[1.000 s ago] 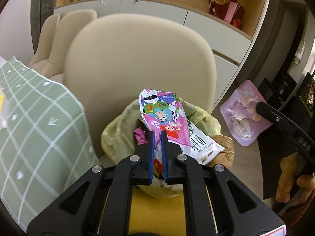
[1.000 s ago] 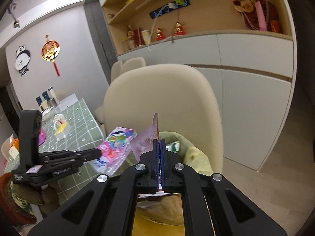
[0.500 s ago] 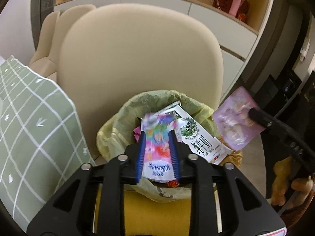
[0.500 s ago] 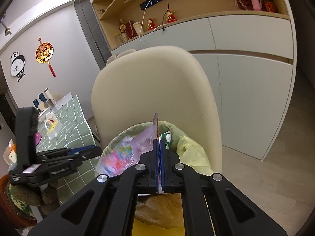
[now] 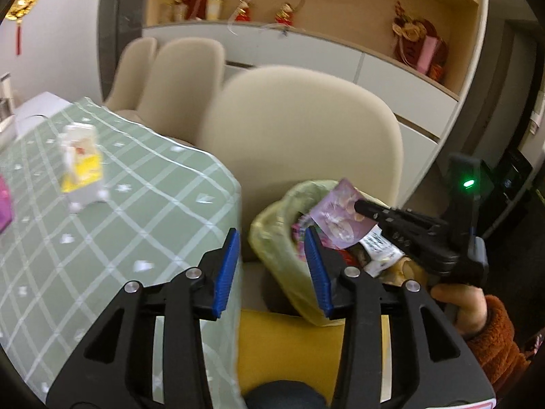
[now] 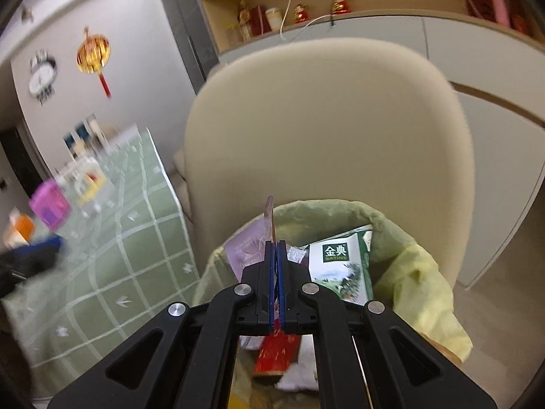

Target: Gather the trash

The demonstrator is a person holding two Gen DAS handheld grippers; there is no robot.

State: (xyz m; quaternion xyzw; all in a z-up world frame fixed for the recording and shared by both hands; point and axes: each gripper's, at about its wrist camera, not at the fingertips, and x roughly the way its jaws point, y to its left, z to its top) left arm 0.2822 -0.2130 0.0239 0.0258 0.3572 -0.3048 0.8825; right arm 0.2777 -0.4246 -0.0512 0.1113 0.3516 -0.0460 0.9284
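Note:
A bin lined with a yellow-green bag (image 5: 272, 225) (image 6: 415, 266) stands in front of a beige chair. It holds a milk carton (image 6: 340, 266), a red packet (image 6: 276, 351) and other wrappers. My right gripper (image 6: 276, 248) is shut on a pale purple snack wrapper (image 6: 248, 248) and holds it over the bin; it also shows in the left wrist view (image 5: 357, 206) with the wrapper (image 5: 337, 218). My left gripper (image 5: 272, 255) is open and empty, at the table corner beside the bin.
A green checked tablecloth (image 5: 119, 211) covers the table on the left, with a small white-and-yellow carton (image 5: 81, 163) and a purple packet (image 6: 51, 204) on it. The beige chair back (image 5: 306, 129) rises right behind the bin. Cabinets and shelves line the far wall.
My left gripper opened and let the colourful pink wrapper fall into the bin, then drew back left toward the table. My right gripper moved down over the bin, still shut on the purple wrapper.

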